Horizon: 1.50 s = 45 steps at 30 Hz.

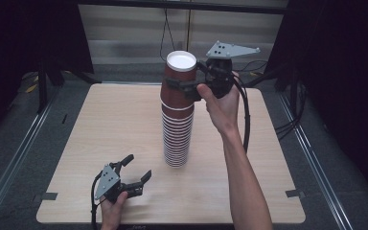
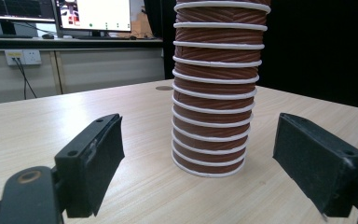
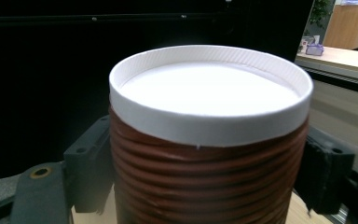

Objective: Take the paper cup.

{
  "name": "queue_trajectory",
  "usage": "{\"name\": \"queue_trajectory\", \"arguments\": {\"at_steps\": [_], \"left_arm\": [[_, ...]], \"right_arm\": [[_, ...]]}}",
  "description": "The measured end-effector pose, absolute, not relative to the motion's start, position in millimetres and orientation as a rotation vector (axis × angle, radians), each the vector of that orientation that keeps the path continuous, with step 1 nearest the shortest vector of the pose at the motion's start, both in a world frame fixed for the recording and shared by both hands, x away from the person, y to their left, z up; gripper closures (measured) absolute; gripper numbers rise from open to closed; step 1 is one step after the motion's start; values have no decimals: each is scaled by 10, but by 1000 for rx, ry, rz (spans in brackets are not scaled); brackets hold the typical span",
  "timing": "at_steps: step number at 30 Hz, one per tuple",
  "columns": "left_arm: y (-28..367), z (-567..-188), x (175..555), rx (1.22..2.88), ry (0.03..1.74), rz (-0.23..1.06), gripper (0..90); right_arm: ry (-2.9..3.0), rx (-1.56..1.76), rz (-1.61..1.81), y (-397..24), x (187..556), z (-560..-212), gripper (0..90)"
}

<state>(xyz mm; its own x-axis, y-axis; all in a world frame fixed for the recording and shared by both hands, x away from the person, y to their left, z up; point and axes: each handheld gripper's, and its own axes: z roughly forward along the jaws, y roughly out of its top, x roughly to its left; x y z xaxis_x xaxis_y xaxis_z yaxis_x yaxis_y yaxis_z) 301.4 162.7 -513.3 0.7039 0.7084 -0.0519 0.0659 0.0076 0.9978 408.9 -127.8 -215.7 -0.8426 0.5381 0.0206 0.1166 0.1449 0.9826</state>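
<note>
On table (image 1: pixel 100 124): one cup stack (image 1: pixel 177 134), two grippers.

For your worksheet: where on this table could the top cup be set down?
Bare wood lies left of the cup stack toward the table edge, and right of it beyond the forearm. Crowded: the near-left corner, where the left tongs rest.

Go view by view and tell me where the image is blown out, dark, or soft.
High view: the table is evenly lit, the surroundings fall to black, and the top cup shows a washed-out white base. Left gripper view: the cup stack is fairly sharp, the near tool pads are soft, and the monitor is overexposed. Right gripper view: the cup's white base glares, with the backdrop nearly black.
</note>
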Motion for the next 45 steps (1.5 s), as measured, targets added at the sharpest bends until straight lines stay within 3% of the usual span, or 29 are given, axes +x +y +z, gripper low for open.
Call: {"name": "queue_trajectory", "arguments": {"at_steps": [45], "left_arm": [[1625, -5132, 3012, 1502, 668, 569, 157]], "right_arm": [[1779, 587, 2046, -1607, 3947, -1870, 212]]}}
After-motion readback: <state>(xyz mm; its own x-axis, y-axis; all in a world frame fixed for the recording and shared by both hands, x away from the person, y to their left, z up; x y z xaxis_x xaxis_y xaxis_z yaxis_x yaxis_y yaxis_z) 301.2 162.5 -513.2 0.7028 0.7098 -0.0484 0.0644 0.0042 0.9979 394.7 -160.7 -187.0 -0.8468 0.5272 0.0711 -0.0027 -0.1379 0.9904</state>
